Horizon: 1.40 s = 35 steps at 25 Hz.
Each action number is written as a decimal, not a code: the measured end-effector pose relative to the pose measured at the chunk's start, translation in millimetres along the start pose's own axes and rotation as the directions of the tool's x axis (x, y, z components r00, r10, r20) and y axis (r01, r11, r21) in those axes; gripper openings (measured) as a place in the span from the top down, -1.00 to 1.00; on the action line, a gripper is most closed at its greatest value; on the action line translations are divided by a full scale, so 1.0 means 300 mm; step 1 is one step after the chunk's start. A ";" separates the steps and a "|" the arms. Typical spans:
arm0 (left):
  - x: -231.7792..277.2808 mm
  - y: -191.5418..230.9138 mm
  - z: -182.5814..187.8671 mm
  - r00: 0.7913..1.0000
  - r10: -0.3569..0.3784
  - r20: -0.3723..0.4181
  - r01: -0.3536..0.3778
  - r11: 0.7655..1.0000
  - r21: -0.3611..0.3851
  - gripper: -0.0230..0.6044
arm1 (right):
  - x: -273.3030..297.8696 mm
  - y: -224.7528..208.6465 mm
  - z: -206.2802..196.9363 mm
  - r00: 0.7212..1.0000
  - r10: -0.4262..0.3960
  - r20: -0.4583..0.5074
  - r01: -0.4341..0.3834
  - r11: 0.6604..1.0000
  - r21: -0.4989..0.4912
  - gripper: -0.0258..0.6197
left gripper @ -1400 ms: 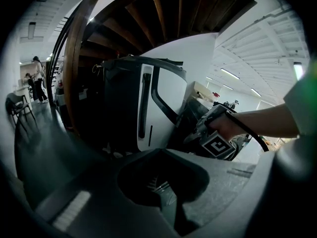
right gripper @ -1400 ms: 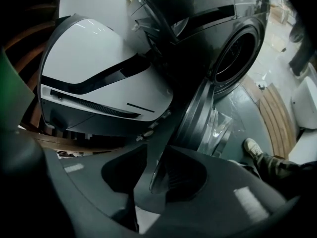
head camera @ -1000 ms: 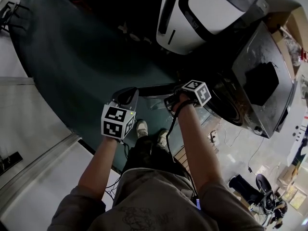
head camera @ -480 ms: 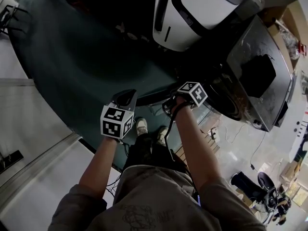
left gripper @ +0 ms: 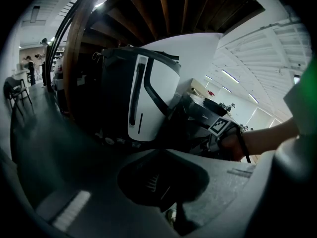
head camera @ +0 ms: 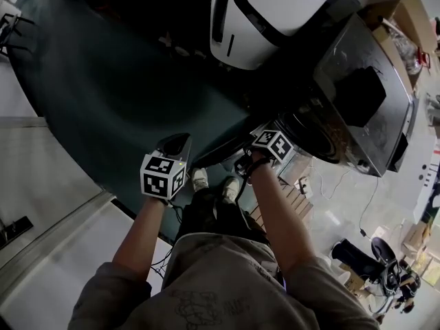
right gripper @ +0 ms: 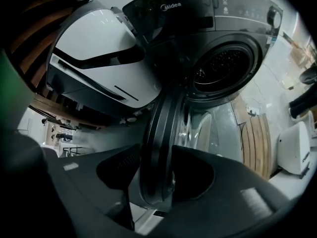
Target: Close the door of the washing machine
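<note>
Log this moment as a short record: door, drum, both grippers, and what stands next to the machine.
washing machine door: open, seen edge-on in the right gripper view
drum opening: uncovered
right gripper: jaws have just been opening; door rim between them, not clamped
left gripper: jaws together, nothing held, clear of the door
neighbour: white appliance, left of the washing machine in the right gripper view
task state: door not yet closed

Round dark-rimmed glass door (right gripper: 159, 143) swung open, edge-on; dark front-loader washing machine (right gripper: 233, 24), drum exposed.
</note>
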<state>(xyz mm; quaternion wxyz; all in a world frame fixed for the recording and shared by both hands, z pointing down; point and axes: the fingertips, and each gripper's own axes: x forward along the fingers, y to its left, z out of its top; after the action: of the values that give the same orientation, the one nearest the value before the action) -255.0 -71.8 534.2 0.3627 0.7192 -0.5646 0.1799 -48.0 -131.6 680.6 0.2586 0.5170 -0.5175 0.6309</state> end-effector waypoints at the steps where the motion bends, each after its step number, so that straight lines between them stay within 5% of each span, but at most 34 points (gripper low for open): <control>1: 0.000 -0.008 -0.002 1.000 -0.004 -0.002 0.004 1.000 0.003 0.57 | -0.007 -0.011 -0.003 1.000 0.003 0.004 -0.003 1.000 -0.003 0.24; 7: 0.009 -0.078 -0.011 0.999 -0.032 -0.012 0.033 0.999 0.035 0.57 | -0.051 -0.066 -0.013 1.000 0.019 0.024 -0.018 0.997 -0.071 0.56; 16: 0.063 -0.223 -0.052 0.994 -0.091 -0.063 0.096 0.992 0.083 0.57 | -0.123 -0.231 0.005 0.999 -0.002 0.044 0.010 0.985 -0.173 0.59; 23: 0.151 -0.385 -0.058 0.983 -0.145 -0.109 0.160 0.977 0.144 0.57 | -0.191 -0.375 0.063 0.995 -0.043 0.088 0.069 0.945 -0.320 0.62; 26: 0.188 -0.455 -0.060 0.979 -0.161 -0.126 0.181 0.970 0.161 0.57 | -0.211 -0.426 0.095 0.995 -0.036 0.090 0.065 0.935 -0.350 0.76; 35: 0.292 -0.641 -0.086 0.957 -0.215 -0.195 0.255 0.944 0.211 0.57 | -0.270 -0.563 0.224 0.992 -0.072 0.105 0.122 0.776 -0.619 0.73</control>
<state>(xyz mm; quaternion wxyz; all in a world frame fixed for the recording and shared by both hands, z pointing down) -43.8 -93.8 548.8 0.3410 0.8014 -0.4164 0.2610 150.3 -120.8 666.7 0.4273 0.4517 -0.6792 0.3899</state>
